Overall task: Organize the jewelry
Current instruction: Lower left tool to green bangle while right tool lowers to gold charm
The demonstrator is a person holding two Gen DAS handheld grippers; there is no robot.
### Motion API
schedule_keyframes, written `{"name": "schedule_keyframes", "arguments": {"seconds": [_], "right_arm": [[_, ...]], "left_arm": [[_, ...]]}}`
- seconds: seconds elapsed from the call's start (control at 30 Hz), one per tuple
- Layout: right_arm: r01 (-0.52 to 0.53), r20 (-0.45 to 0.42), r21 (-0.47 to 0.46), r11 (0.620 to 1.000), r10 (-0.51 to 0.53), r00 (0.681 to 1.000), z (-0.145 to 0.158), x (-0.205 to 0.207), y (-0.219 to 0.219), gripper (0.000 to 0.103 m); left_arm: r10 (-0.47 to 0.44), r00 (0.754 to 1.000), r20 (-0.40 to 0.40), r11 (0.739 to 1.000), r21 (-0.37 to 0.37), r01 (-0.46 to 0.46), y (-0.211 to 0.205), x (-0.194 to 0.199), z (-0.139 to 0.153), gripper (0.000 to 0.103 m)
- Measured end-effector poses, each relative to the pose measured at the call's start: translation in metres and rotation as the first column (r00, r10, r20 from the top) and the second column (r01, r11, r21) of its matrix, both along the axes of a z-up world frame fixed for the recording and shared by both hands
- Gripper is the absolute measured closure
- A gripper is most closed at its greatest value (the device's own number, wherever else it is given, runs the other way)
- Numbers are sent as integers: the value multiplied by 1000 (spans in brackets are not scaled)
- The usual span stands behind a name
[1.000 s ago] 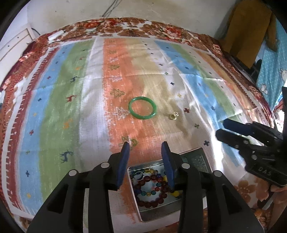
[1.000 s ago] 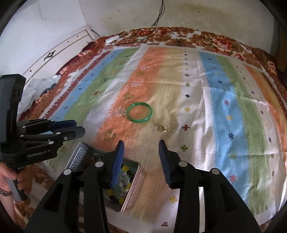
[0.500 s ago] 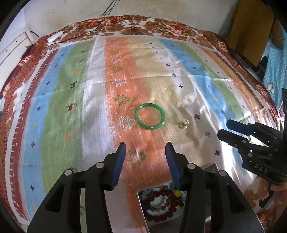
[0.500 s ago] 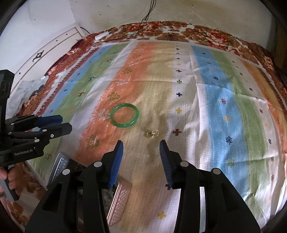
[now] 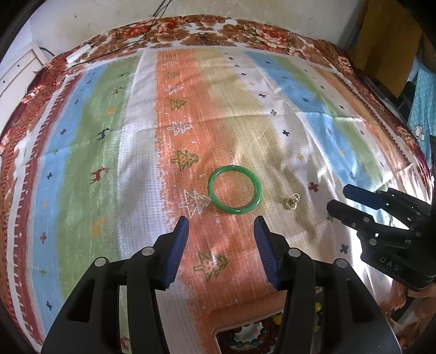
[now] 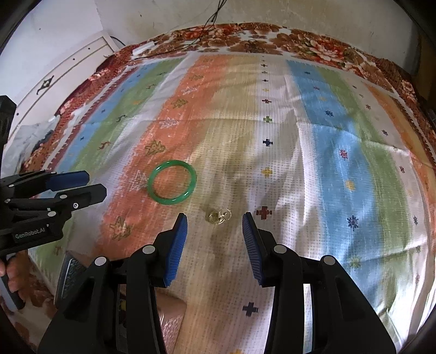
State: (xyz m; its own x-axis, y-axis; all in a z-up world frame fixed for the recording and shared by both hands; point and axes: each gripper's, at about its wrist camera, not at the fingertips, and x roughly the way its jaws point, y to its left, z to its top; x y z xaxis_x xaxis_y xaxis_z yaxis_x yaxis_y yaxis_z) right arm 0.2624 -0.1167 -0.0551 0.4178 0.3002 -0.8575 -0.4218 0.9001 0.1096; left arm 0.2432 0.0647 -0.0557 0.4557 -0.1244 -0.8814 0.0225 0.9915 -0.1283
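A green bangle (image 5: pixel 234 189) lies flat on the striped cloth, just beyond my open, empty left gripper (image 5: pixel 220 226). It also shows in the right wrist view (image 6: pixel 172 186). A small gold trinket (image 5: pixel 291 201) lies to the bangle's right; in the right wrist view the trinket (image 6: pixel 219 215) sits just ahead of my open, empty right gripper (image 6: pixel 214 222). A metal tin with beaded bracelets (image 5: pixel 256 337) lies near me, below the left gripper. The tin's lid and side (image 6: pixel 169 324) show under the right gripper, partly hidden by the fingers.
The striped cloth (image 5: pixel 109 136) covers a bed with a floral border (image 5: pixel 207 30). A wall and cables lie at the far edge (image 6: pixel 212 16). White furniture stands at the left (image 6: pixel 68 70). A brown object (image 5: pixel 387 40) stands at the right.
Both grippers have moved forward from over the tin towards the bangle and the trinket. The tin has slid to the bottom edge of both views. Both jaws stay open.
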Motion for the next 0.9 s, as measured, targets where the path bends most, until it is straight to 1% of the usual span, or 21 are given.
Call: {"name": "schedule_keyframes", "arguments": {"seconds": [0.33, 0.57, 0.9], "right_arm": [[20, -66, -20, 1000, -21, 998, -23, 23, 5, 61], [26, -102, -30, 999, -29, 994, -37, 36, 7, 61], [17, -127, -48, 999, -23, 992, -49, 46, 14, 61]], "left_arm": [[0, 999, -44, 1000, -28, -1, 0, 27, -16, 51], [-2, 996, -85, 1000, -24, 0, 0, 47, -32, 51], [-18, 992, -124, 1000, -4, 18, -3, 63, -49, 51]]}}
